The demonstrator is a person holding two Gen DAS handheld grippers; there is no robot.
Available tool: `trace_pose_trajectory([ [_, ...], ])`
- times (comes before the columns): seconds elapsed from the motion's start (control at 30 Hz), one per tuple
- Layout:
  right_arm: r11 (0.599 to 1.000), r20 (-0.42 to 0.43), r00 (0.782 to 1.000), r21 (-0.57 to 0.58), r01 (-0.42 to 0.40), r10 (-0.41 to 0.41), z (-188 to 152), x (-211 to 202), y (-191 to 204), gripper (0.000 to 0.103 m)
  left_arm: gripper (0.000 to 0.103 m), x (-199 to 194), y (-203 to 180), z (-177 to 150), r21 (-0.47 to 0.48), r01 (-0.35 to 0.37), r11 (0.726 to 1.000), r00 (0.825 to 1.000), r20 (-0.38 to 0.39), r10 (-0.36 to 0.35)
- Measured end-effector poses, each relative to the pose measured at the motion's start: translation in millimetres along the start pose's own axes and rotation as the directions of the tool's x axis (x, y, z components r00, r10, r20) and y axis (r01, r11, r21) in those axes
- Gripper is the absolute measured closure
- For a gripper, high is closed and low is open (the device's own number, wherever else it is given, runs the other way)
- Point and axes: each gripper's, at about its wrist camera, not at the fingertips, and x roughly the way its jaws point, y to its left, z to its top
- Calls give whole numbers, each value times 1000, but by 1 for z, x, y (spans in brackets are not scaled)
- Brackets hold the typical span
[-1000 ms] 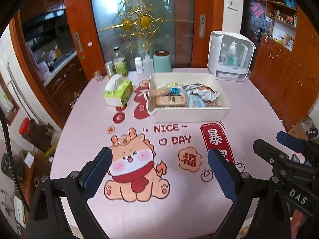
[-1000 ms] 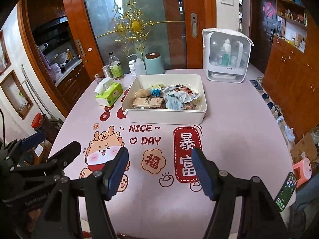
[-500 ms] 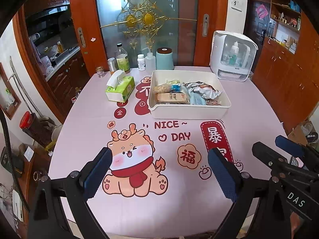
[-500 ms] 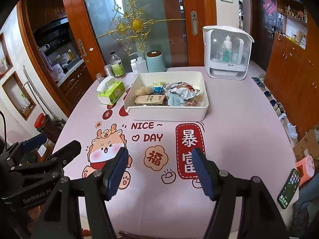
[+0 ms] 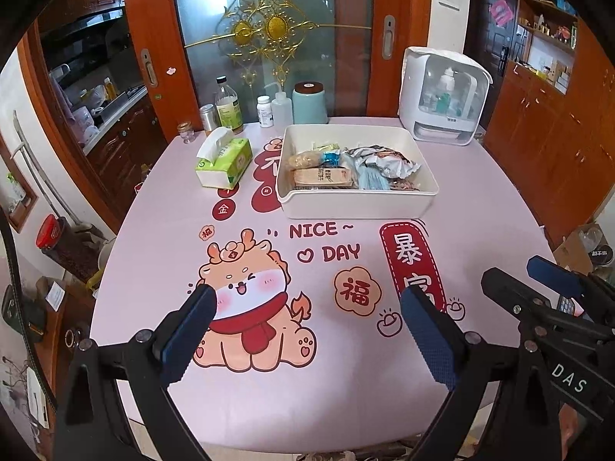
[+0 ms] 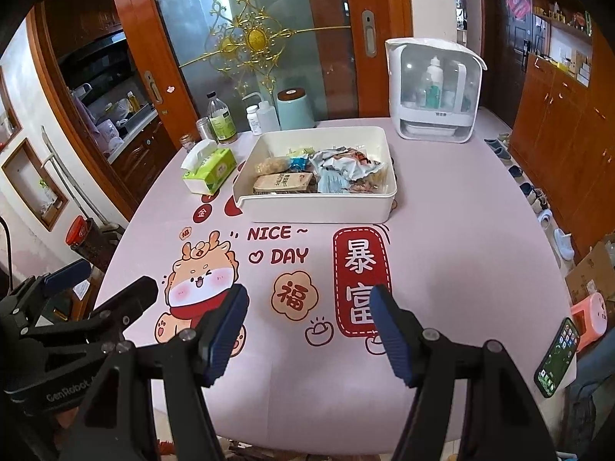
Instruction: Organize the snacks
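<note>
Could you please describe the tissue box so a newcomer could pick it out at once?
On the pink table, look just left of the white snack tray. The tissue box is the green-and-white carton with a tissue poking up, unlike the bottles behind it.

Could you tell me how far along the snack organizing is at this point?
The snack packets already lie in the white bin. Nothing is in hand: the left gripper and right gripper hover over the table, jaws open. No loose snacks show.

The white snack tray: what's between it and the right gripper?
Nothing but bare printed tablecloth between the right gripper and the white snack tray, in the right wrist view.
</note>
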Motion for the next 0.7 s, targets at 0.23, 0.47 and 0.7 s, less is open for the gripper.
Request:
trace_pose_trajectory([
  [0.23,1000,5,1000,3,7,-7,0,-1,-3,36,7,0,-2,1,5,9,1000,1000,-3,-9],
  [0.47,1000,3,1000,4,8,-8,0,0,-4,36,7,2,-3,1,7,15,1000,1000,-5,-15],
  [0.7,1000,0,1000,5,8,-8,0,1,-5,36,7,2,-4,1,6,15,1000,1000,-8,-15],
])
